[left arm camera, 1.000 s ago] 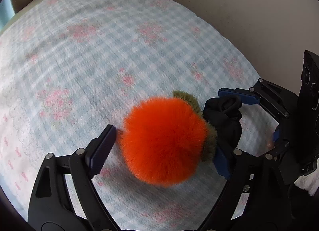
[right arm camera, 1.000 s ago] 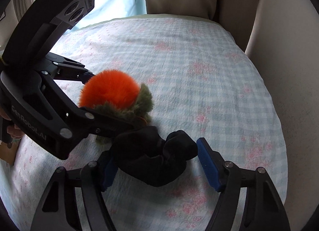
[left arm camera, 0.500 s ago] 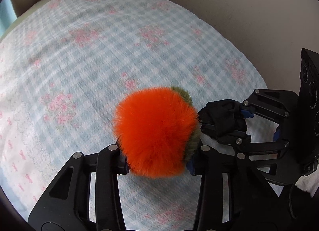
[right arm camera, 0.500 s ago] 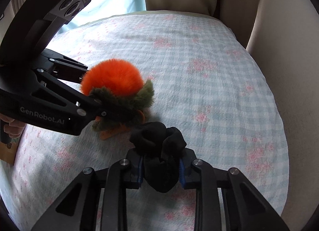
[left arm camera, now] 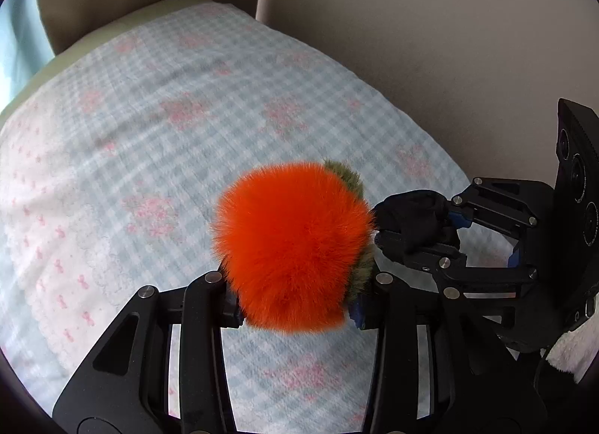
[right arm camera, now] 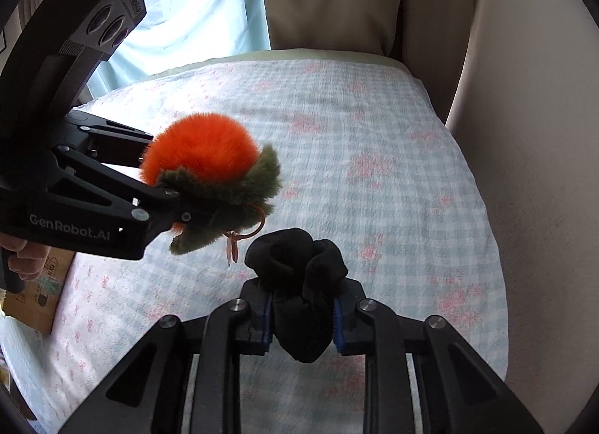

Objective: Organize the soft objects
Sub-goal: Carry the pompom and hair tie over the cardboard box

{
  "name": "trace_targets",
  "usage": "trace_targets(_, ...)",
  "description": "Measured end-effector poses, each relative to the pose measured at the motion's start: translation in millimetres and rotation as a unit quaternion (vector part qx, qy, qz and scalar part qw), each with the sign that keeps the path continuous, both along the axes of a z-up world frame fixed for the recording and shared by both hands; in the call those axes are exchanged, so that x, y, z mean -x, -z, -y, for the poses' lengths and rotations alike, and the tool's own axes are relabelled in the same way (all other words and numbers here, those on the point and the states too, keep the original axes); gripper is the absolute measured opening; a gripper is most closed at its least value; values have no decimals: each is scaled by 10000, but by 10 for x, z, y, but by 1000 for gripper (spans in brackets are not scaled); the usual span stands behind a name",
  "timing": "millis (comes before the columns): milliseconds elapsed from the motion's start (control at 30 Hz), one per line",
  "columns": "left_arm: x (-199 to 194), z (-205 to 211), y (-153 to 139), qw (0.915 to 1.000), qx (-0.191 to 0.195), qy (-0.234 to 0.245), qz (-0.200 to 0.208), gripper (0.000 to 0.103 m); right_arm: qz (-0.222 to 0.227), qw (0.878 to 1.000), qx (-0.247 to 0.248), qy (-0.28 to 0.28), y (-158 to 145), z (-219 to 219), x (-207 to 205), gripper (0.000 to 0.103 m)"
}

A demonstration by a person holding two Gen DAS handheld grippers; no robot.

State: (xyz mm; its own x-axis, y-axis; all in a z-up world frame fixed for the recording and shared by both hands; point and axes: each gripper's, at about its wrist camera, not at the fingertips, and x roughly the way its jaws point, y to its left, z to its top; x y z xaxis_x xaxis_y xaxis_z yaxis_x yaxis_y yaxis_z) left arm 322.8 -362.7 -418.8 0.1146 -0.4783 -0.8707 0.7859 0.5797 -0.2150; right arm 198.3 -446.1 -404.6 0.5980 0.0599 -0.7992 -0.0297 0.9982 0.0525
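Note:
My left gripper (left arm camera: 295, 312) is shut on a fluffy orange pom-pom with an olive-green fur collar (left arm camera: 292, 246) and holds it lifted above the bed. It also shows in the right wrist view (right arm camera: 202, 160), with a small orange loop (right arm camera: 258, 226) hanging under it. My right gripper (right arm camera: 301, 316) is shut on a black fabric scrunchie (right arm camera: 299, 269), also lifted, just right of the pom-pom. The scrunchie (left arm camera: 411, 217) and the right gripper (left arm camera: 415, 233) show in the left wrist view.
A bed with a blue-checked, pink-flowered cover (left arm camera: 149, 142) lies below both grippers. Beige wall and headboard panels (right arm camera: 524, 97) stand behind and to the right. A light blue curtain (right arm camera: 187, 14) hangs at the back left. A cardboard box (right arm camera: 41, 291) sits at the bed's left edge.
Both grippers closed, the left on the pom-pom, the right on the scrunchie, and both lifted them up off the bed cover.

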Motion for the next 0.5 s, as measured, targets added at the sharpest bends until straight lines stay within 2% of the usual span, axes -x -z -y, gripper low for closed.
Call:
trace_targets(267,254,-310,-702,9990,194,-331,225,36,184,9998,25,73,-828,-225,169,22)
trace_targets(500,508,-844,-1573,9940,412,-885,486,36,365,9992,141,103,-1771,-622,326,22)
